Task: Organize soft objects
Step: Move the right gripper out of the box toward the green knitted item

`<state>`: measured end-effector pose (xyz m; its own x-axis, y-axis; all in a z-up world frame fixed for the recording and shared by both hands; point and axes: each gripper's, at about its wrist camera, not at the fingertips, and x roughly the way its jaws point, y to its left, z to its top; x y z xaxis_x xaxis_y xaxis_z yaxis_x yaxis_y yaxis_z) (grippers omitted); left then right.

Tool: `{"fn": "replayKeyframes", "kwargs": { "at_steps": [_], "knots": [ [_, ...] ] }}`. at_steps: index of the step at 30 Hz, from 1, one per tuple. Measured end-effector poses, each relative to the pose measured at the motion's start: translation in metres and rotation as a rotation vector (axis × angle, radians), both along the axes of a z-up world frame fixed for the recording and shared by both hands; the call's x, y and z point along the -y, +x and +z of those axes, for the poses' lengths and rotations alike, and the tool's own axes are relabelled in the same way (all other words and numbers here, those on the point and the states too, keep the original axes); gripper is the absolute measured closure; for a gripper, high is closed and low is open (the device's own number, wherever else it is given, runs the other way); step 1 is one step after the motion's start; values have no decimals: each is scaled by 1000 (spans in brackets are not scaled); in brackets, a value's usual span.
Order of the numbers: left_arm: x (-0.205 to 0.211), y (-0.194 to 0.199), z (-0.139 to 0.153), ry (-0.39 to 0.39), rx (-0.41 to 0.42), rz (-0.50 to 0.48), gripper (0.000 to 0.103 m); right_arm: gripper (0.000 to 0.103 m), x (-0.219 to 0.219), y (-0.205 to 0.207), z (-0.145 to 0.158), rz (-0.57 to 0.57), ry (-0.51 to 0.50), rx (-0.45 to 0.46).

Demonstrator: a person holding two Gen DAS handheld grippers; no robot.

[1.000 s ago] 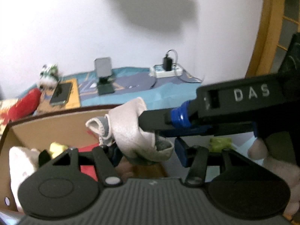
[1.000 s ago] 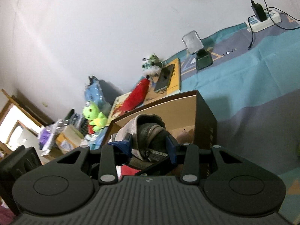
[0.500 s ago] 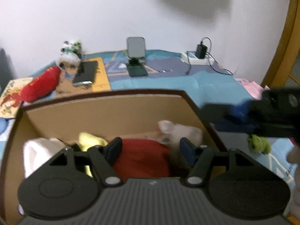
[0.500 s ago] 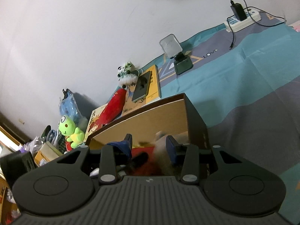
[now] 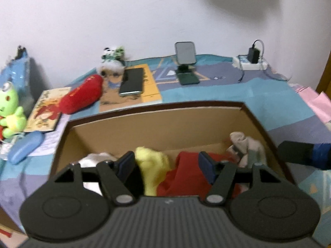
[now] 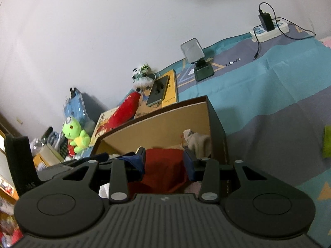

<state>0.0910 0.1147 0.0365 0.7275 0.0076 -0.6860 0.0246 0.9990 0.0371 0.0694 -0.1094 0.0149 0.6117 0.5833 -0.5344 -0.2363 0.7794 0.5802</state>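
Observation:
A brown cardboard box (image 5: 250,113) stands on the patterned bedspread. Inside it lie a white soft piece (image 5: 93,159), a yellow one (image 5: 151,165), a red cloth (image 5: 186,175) and a beige-grey sock (image 5: 246,144) in the right corner. My left gripper (image 5: 166,165) hovers over the box's near side, open, with nothing gripped. My right gripper (image 6: 164,159) is also open and empty above the red cloth (image 6: 163,165), with the sock (image 6: 196,140) just beyond its right finger. One right-gripper finger (image 5: 300,155) reaches in from the right of the left wrist view.
Left of the box lie a green frog plush (image 5: 8,111), a red plush (image 5: 82,95), a blue case (image 5: 24,146) and a picture book (image 5: 45,111). Behind it are a panda plush (image 5: 111,62), phone (image 5: 132,81), phone stand (image 5: 186,62) and power strip (image 5: 250,62). A green item (image 6: 328,142) lies at right.
The beige sock held between the grippers above the box has dropped into its right corner. Both grippers are now empty, and the left one has swung left and tilted down over the box.

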Motion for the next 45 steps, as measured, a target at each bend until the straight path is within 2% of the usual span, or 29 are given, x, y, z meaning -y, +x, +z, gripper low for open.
{"fn": "replayKeyframes", "kwargs": {
  "at_steps": [5,11,21,28,37,42,45],
  "knots": [
    [-4,-16,5,55,-13,64,36,79,-10,-8,2,53,-56,22],
    [-15,-36,12,79,-38,166,35,79,-24,-23,4,157,-119,67],
    [-25,-84,16,119,-71,331,34,79,-40,-47,6,376,-125,97],
    [-18,-115,4,122,-134,413,34,78,-41,-60,-6,485,-144,65],
    [14,-128,-21,133,-204,413,34,78,-15,-71,-22,513,-175,21],
    [43,-125,-35,133,-242,351,34,78,11,-67,-31,474,-190,-6],
    [70,-121,-47,122,-268,278,34,78,32,-63,-38,429,-190,-32]
  ]
}}
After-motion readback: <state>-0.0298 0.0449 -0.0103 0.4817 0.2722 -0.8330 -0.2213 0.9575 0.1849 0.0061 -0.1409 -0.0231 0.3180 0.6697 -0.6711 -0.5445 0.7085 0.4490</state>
